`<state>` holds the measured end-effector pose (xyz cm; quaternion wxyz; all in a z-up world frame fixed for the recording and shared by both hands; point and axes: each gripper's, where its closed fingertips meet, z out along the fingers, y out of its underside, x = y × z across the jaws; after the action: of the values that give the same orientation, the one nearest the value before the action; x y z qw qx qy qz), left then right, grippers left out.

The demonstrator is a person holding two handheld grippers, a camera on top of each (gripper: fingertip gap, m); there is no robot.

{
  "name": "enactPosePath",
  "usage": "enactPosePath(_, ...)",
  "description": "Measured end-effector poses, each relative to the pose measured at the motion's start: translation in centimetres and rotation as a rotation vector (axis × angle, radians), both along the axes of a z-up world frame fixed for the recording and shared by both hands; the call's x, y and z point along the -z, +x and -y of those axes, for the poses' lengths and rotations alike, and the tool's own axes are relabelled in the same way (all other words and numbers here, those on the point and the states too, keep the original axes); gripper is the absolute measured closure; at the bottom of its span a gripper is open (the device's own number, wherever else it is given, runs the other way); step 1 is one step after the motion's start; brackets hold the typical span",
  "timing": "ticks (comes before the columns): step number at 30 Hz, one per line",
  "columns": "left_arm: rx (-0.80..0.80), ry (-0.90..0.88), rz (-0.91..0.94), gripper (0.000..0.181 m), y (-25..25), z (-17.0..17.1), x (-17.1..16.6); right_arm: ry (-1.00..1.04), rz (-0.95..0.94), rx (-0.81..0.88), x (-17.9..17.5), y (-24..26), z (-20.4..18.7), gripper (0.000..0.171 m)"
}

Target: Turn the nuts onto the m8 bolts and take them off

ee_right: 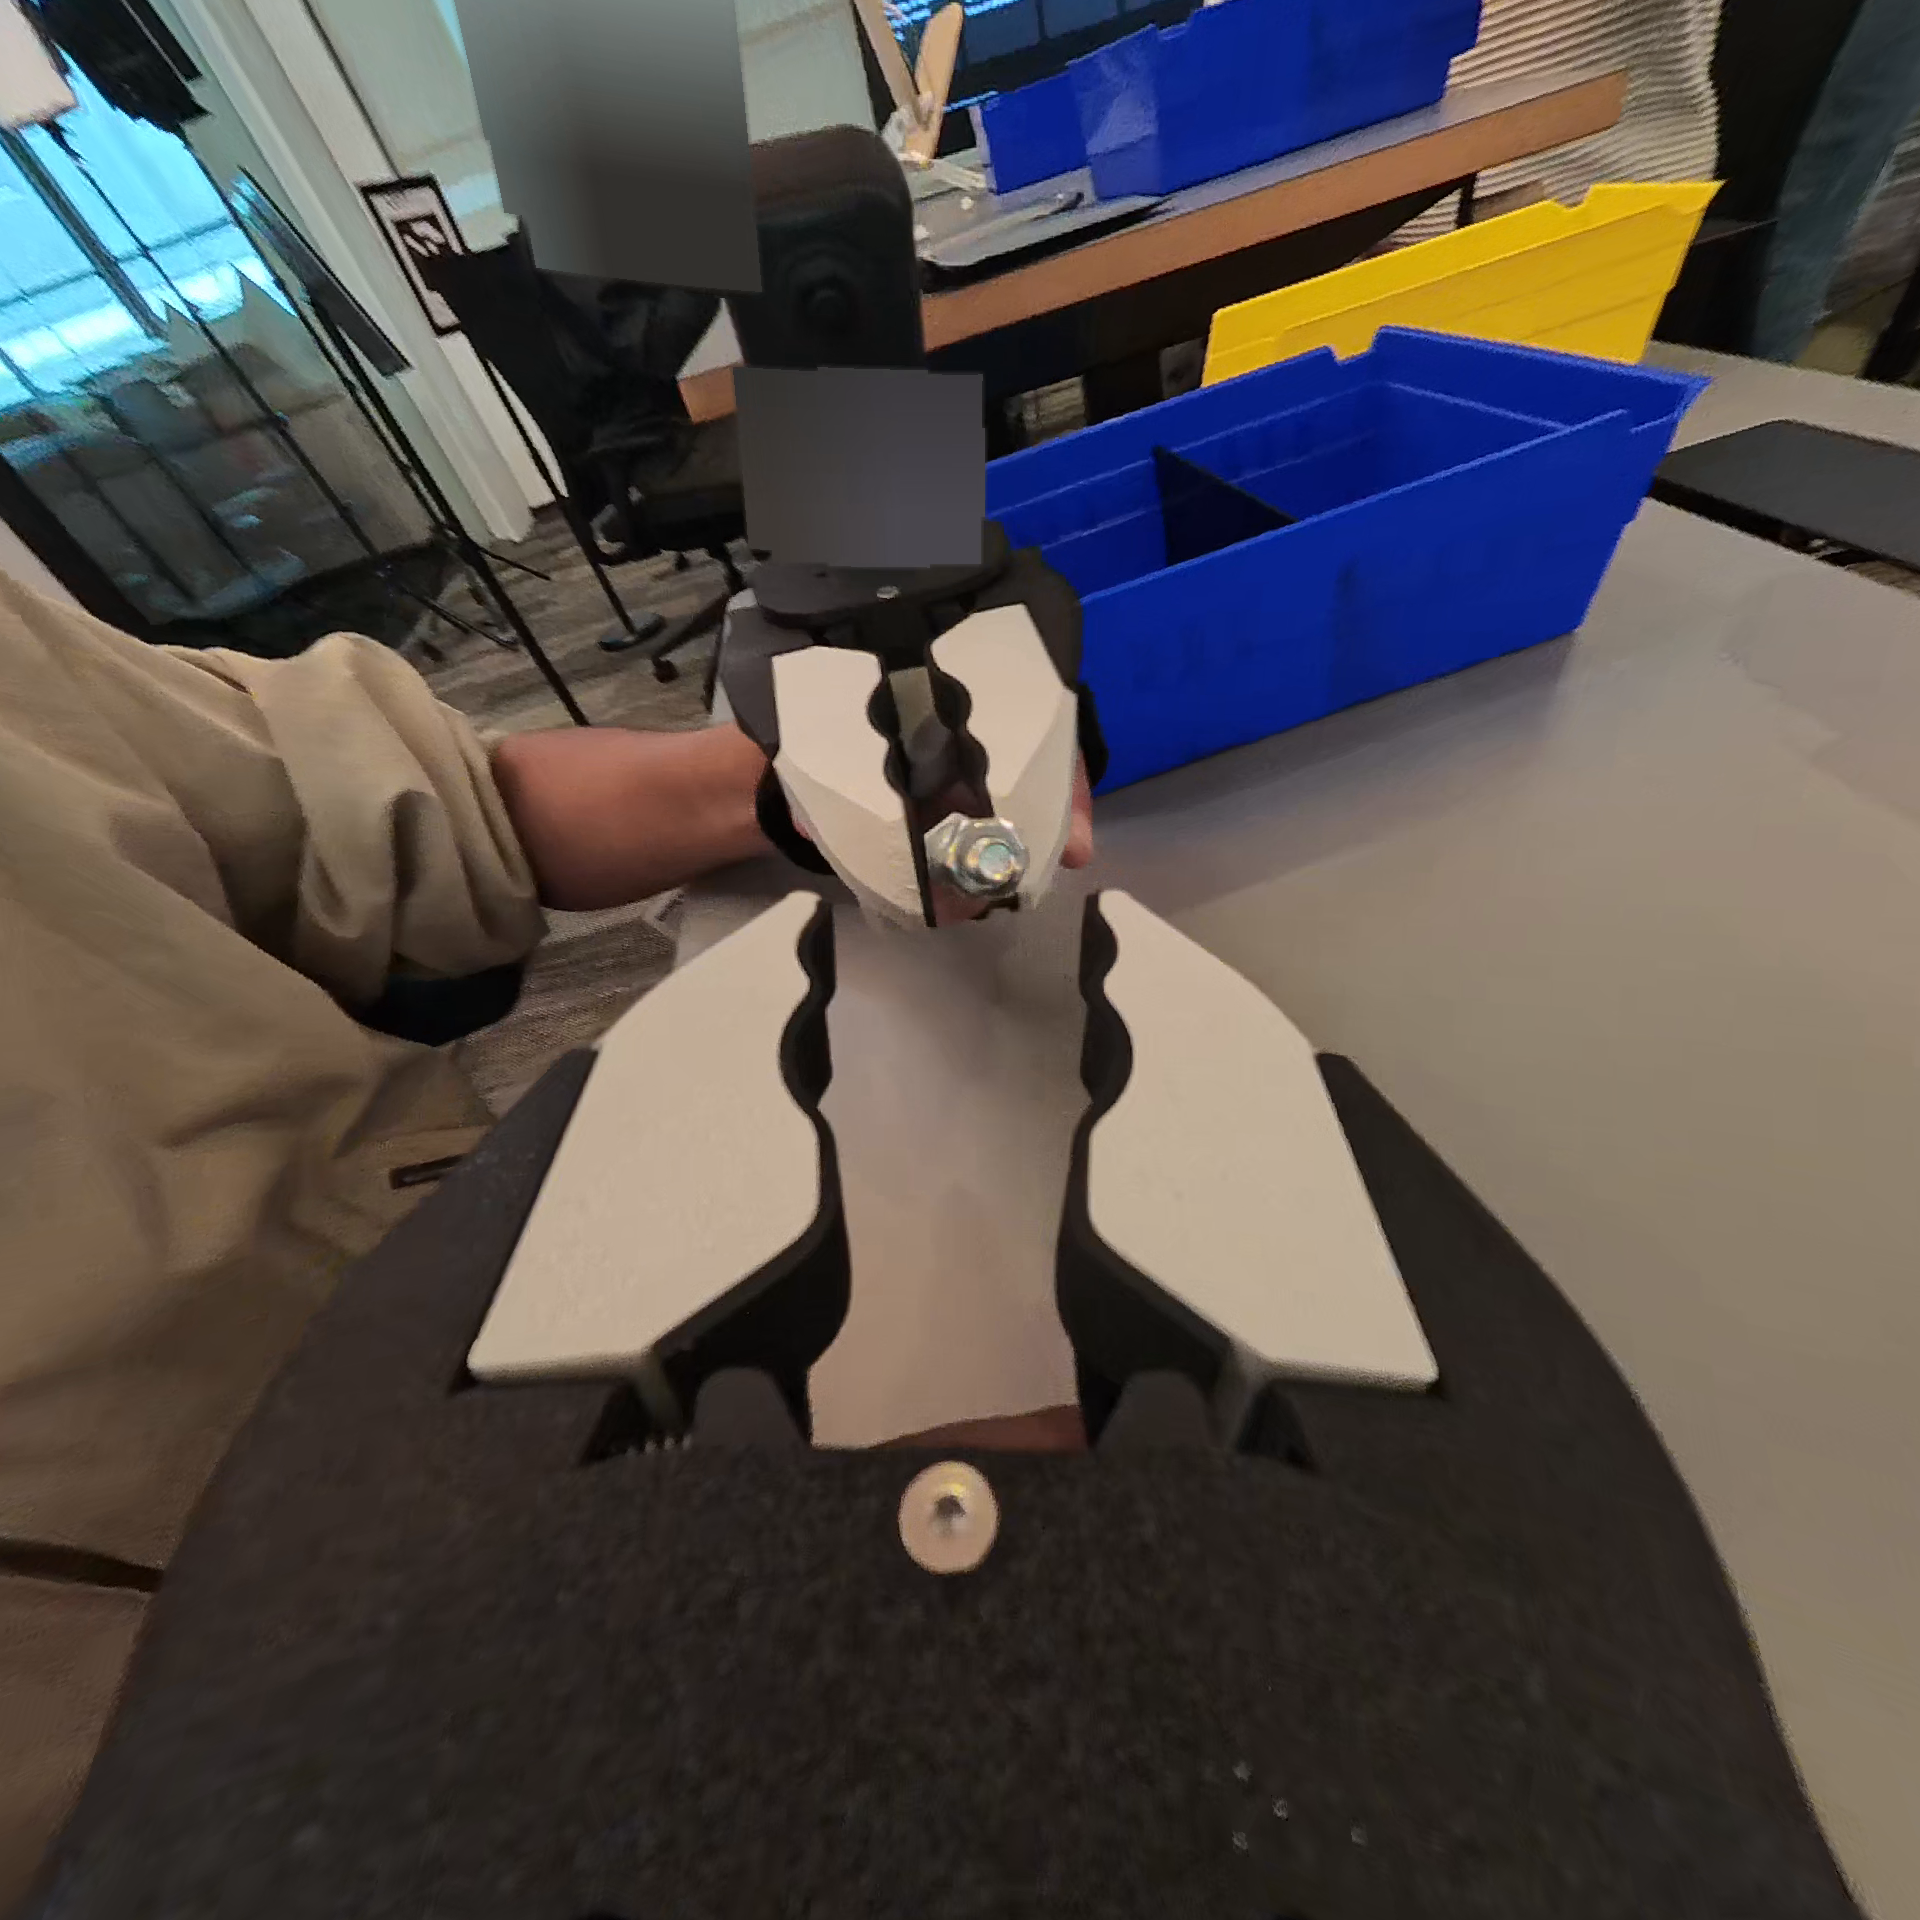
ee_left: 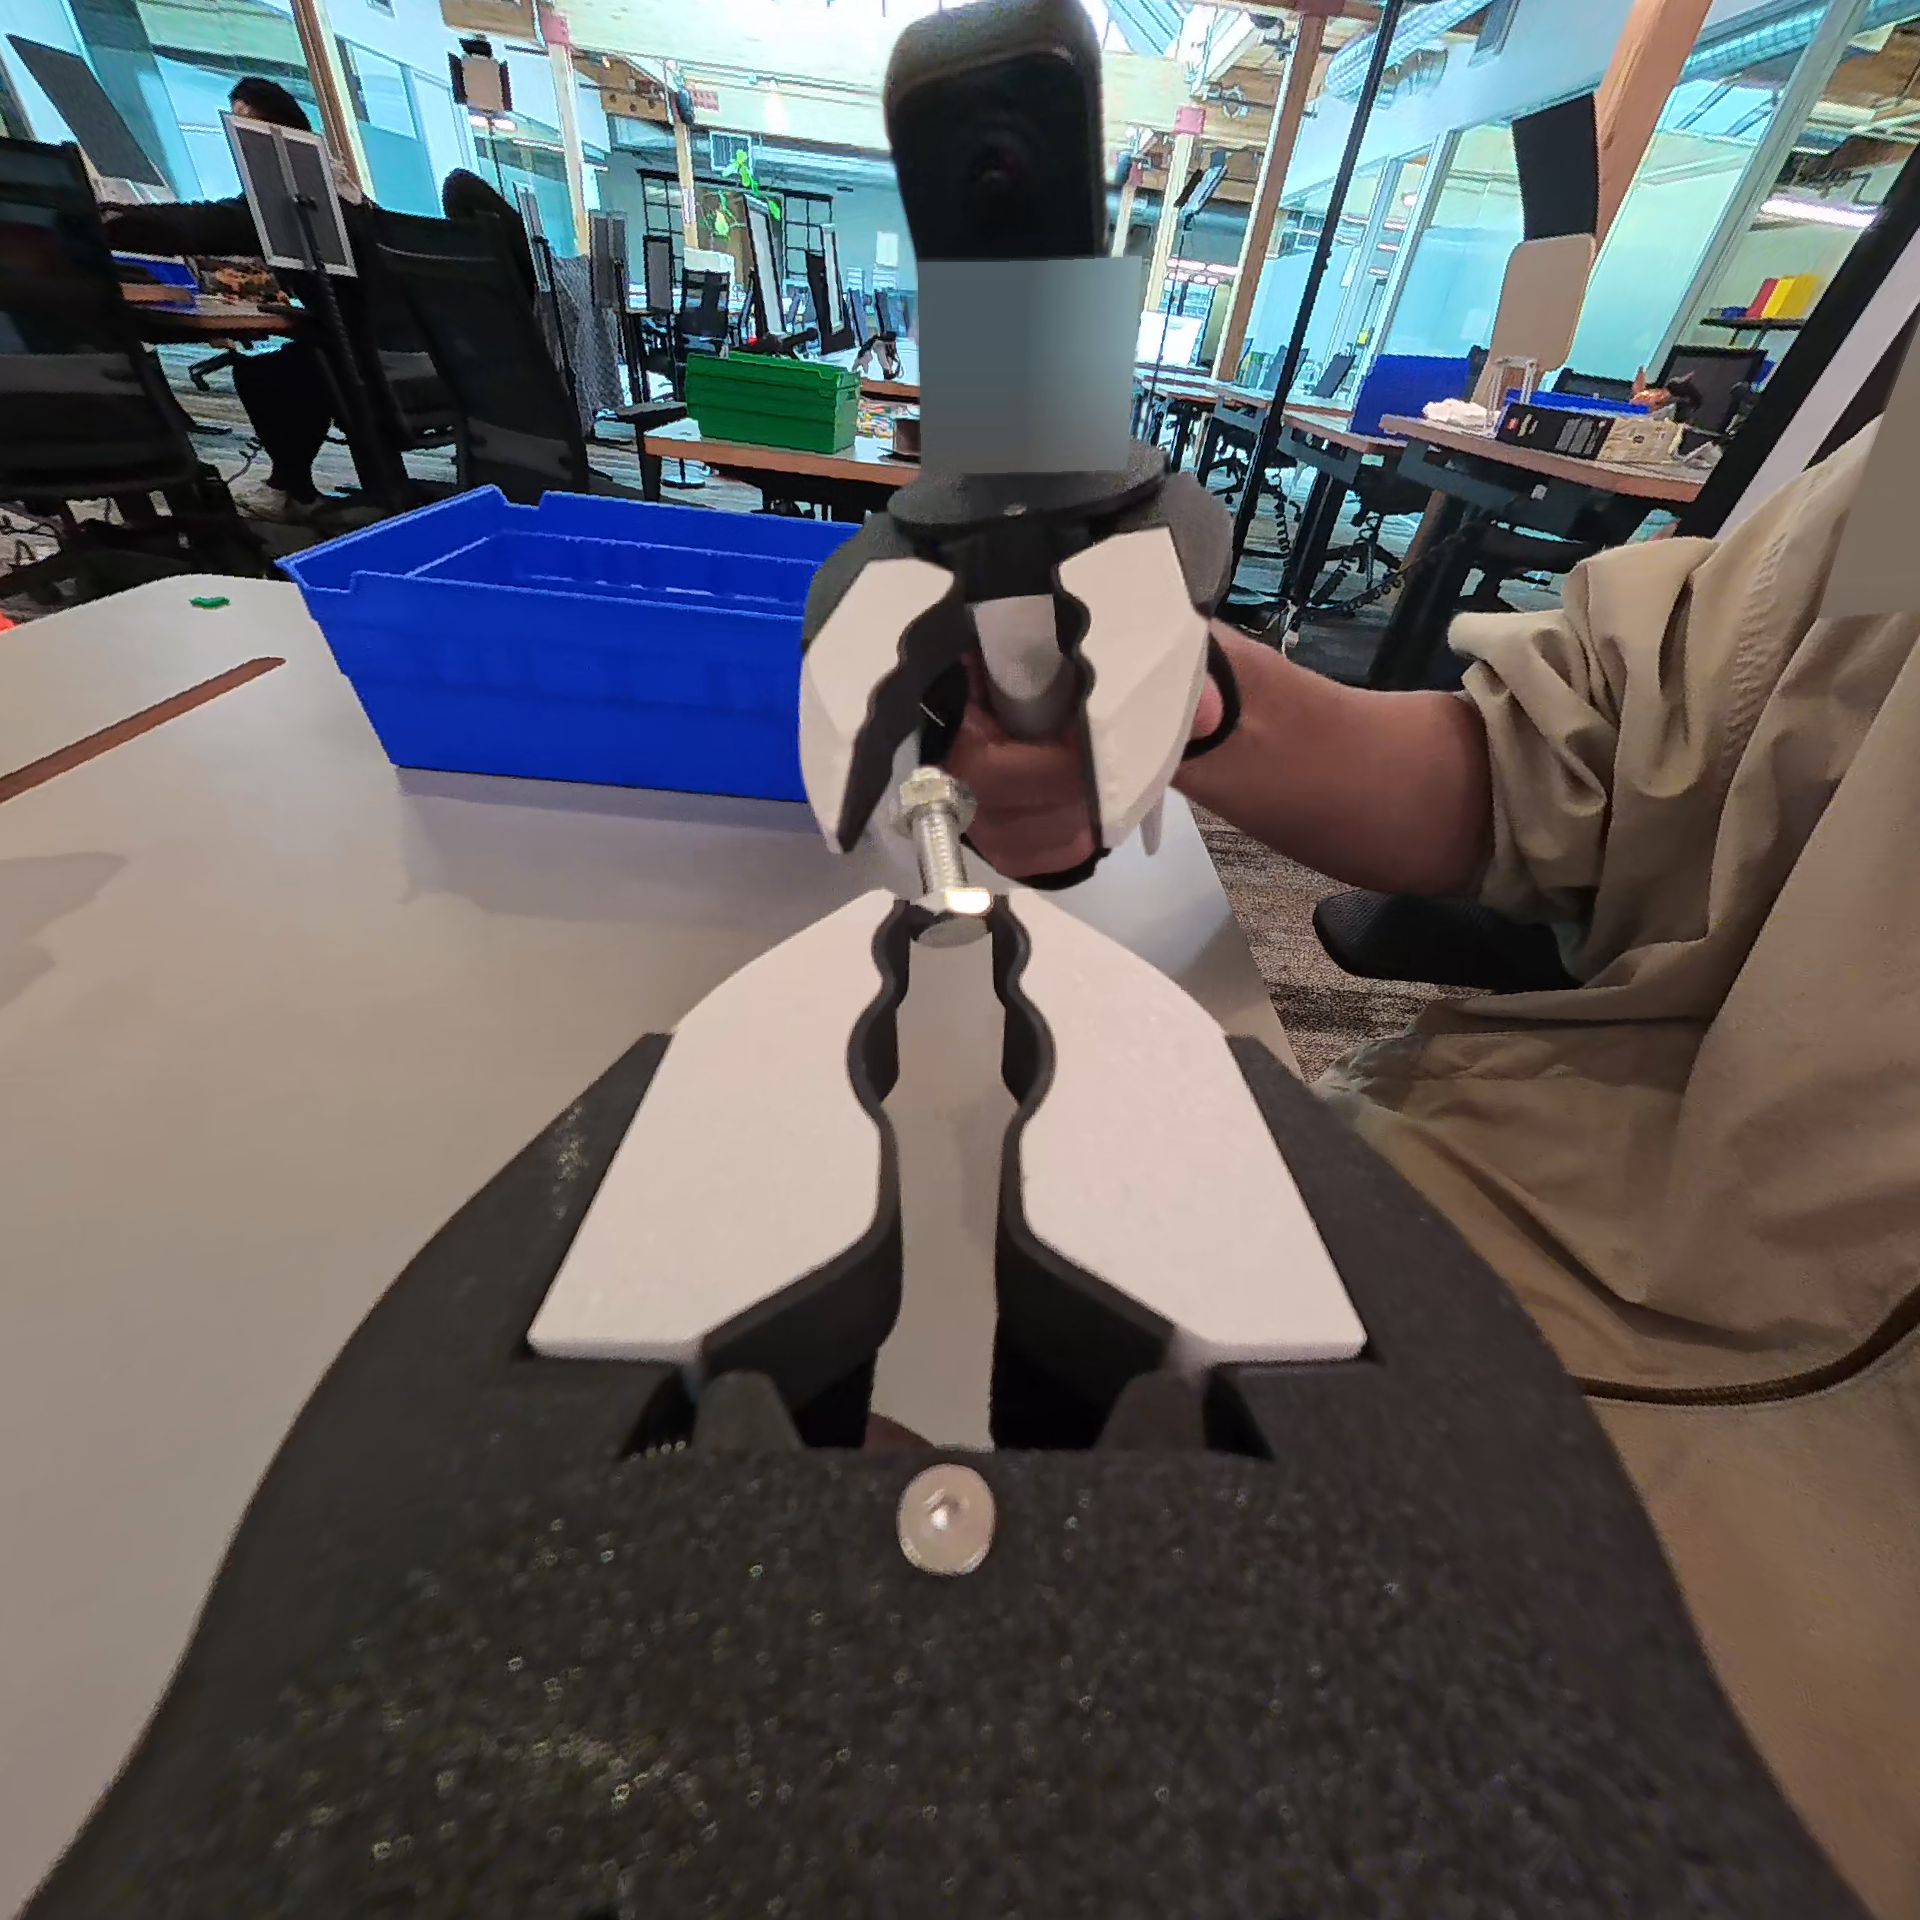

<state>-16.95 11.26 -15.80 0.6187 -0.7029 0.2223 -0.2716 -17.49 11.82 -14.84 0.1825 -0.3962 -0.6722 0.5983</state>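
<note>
The left hand-held gripper (ee_left: 948, 920) is pinching the hex head of the bolt (ee_left: 940, 850) between its tips, its fingers drawn close together. The right hand-held gripper (ee_right: 956, 930) is standing spread, its fingers (ee_right: 717, 1132) well apart and holding nothing; in the left wrist view the nut sits right by one of its tips, but contact is hard to judge. The bolt is pointing away from the left hand-held gripper toward the right one, with the nut (ee_left: 933, 801) sitting near its far end. A blue bin (ee_right: 1340, 582) is resting on the grey tabletop (ee_right: 1507, 935) beyond both. The bolt head is partly hidden by the pinching tips.
</note>
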Motion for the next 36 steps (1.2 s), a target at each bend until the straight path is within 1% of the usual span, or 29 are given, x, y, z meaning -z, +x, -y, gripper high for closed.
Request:
enactPosePath(7,0.008,-0.003,-0.011,0.166,0.3,0.0,0.2,-0.005,-0.019,0.028,-0.5,0.4,-0.9,0.128)
enactPosePath(11,0.022,-0.012,-0.026,0.166,0.6,0.1,0.5,0.013,-0.005,0.004,-0.5,-0.1,-0.4,0.131)
enactPosePath(15,0.028,-0.013,-0.021,0.166,0.8,0.1,0.5,0.045,0.021,-0.049,0.3,-0.5,0.7,0.132)
enactPosePath(17,0.03,-0.018,-0.024,0.166,0.8,0.1,0.6,0.055,0.015,-0.059,0.3,-0.6,1.0,0.138)
enactPosePath(20,0.039,-0.016,-0.016,0.166,0.9,0.2,0.5,0.072,0.008,-0.061,0.3,-0.7,0.8,0.155)
enactPosePath(24,0.028,-0.001,-0.038,0.166,1.0,0.1,0.5,0.09,0.004,-0.068,0.5,-0.7,0.6,0.155)
enactPosePath(25,0.026,0.002,-0.043,0.163,1.1,0.1,0.6,0.098,0.001,-0.058,0.5,-0.7,0.4,0.156)
enactPosePath(28,0.021,-0.005,-0.037,0.125,1.0,0.1,0.6,0.085,-0.017,-0.017,0.0,-0.5,-0.2,0.156)
enactPosePath(29,-0.008,-0.007,-0.045,0.116,0.5,-0.2,0.7,0.091,-0.027,0.008,-0.1,-0.5,-0.6,0.156)
enactPosePath(30,-0.055,-0.004,-0.06,0.112,-0.2,-0.6,0.8,0.113,-0.039,0.05,-0.2,-0.5,-1.1,0.156)
enactPosePath(31,-0.13,0.001,-0.079,0.11,-1.5,-1.8,0.7,0.143,-0.053,0.101,-0.2,-0.4,-1.8,0.156)
enactPosePath(32,-0.225,0.002,-0.099,0.109,-2.8,-2.5,0.9,0.177,-0.067,0.158,-0.3,-0.1,-2.6,0.156)
enactPosePath(34,-0.488,0.012,-0.139,0.109,-6.4,-3.8,1.3,0.258,-0.072,0.305,0.1,-0.6,-4.3,0.156)
enactPosePath(35,-0.623,0.007,-0.152,0.109,-8.3,-4.1,1.5,0.311,-0.063,0.363,0.4,-0.8,-5.1,0.156)
enactPosePath(36,-0.718,0.007,-0.163,0.108,-9.6,-4.1,1.6,0.362,-0.065,0.418,0.5,-0.9,-5.9,0.156)
